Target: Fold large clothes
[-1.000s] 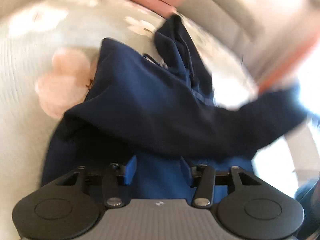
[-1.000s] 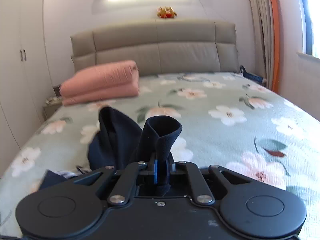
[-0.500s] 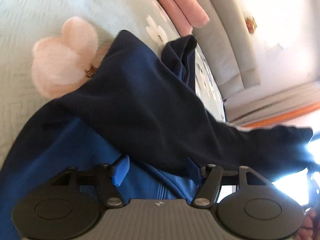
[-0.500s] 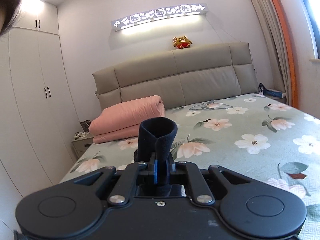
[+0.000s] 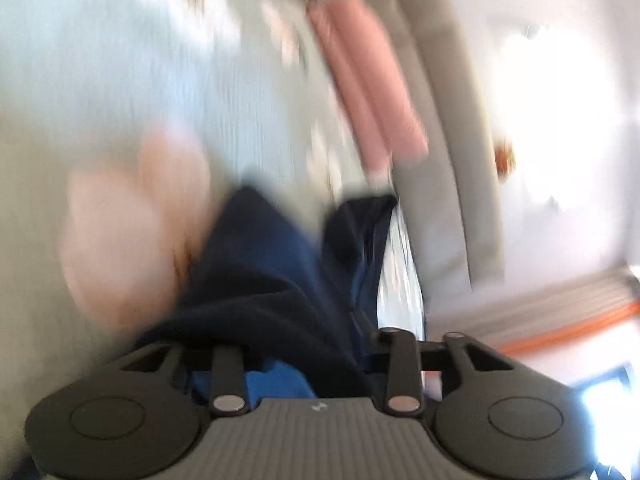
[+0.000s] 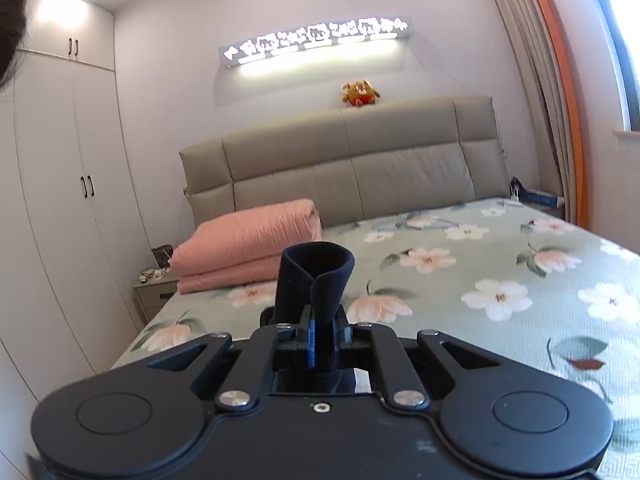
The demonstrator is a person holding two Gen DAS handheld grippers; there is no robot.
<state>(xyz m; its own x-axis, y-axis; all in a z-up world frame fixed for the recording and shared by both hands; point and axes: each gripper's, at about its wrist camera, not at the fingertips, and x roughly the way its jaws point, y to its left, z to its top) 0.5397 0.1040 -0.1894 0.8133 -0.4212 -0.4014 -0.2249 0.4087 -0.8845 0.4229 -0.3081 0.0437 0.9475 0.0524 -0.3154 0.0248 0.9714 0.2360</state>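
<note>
A dark navy garment (image 5: 276, 280) lies across the flowered bed and drapes over my left gripper (image 5: 296, 364). That gripper's jaws stand wide apart with the cloth lying between and over them; the view is blurred. My right gripper (image 6: 324, 344) is shut on the garment's navy cuff (image 6: 316, 276), which sticks up above the jaws as an open tube, held high above the bed.
The bed has a green sheet with pink and white flowers (image 6: 496, 296). A folded pink quilt (image 6: 248, 248) lies by the grey headboard (image 6: 344, 168). A white wardrobe (image 6: 60, 220) and a nightstand (image 6: 154, 284) stand left; curtains and a window are right.
My right gripper has risen with the cuff, so the bed sits lower in view. My left gripper has swung, and the garment now covers more of its jaws.
</note>
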